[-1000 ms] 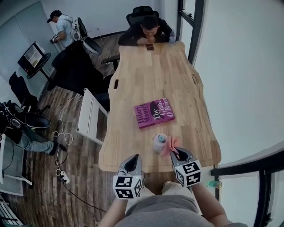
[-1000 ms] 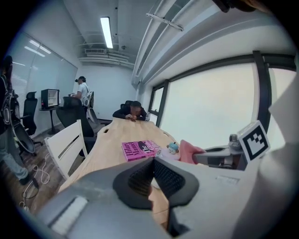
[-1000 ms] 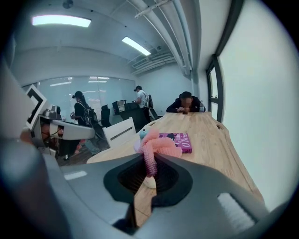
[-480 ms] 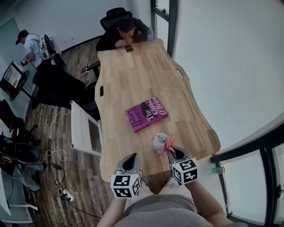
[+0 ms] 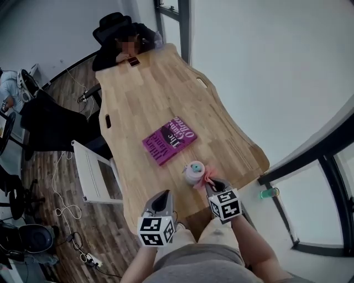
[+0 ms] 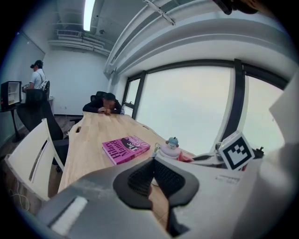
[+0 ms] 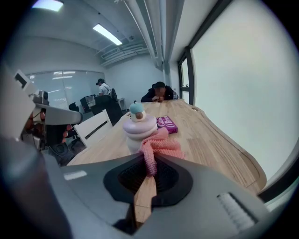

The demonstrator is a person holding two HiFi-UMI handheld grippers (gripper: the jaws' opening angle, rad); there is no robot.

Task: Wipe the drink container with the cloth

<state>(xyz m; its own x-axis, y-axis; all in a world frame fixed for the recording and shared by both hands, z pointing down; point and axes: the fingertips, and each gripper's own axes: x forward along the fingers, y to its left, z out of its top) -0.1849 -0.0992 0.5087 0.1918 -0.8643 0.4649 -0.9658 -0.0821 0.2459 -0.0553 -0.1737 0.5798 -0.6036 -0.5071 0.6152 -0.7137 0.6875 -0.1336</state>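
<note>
The right gripper point(image 5: 214, 185) is gripping the pink cloth point(image 5: 209, 177), which is touching the drink container point(image 5: 193, 173) near the near edge of the tabletop point(image 5: 160, 94), while the left gripper point(image 5: 162, 198) is hovering clenched and empty.

Office, looks like a meeting room. Long wooden table point(image 5: 166, 94) with slots point(image 5: 108, 120) cut into the top, black office chairs point(image 5: 47, 124) along one side, plus a white chair point(image 5: 91, 174) pulled back from the edge. One person point(image 5: 119, 47) seated at the far end, head down at the table. Second person point(image 6: 37, 77) standing next to a monitor on a stand point(image 6: 10, 95). Full-height windows with dark frames point(image 6: 187, 107), strip lights point(image 6: 87, 14) and exposed pipes point(image 7: 145, 28) on the ceiling, glass partition point(image 7: 60, 86) at the back. Wood-plank floor point(image 5: 61, 221) with loose cables point(image 5: 63, 207) and a power strip point(image 5: 91, 258)
</note>
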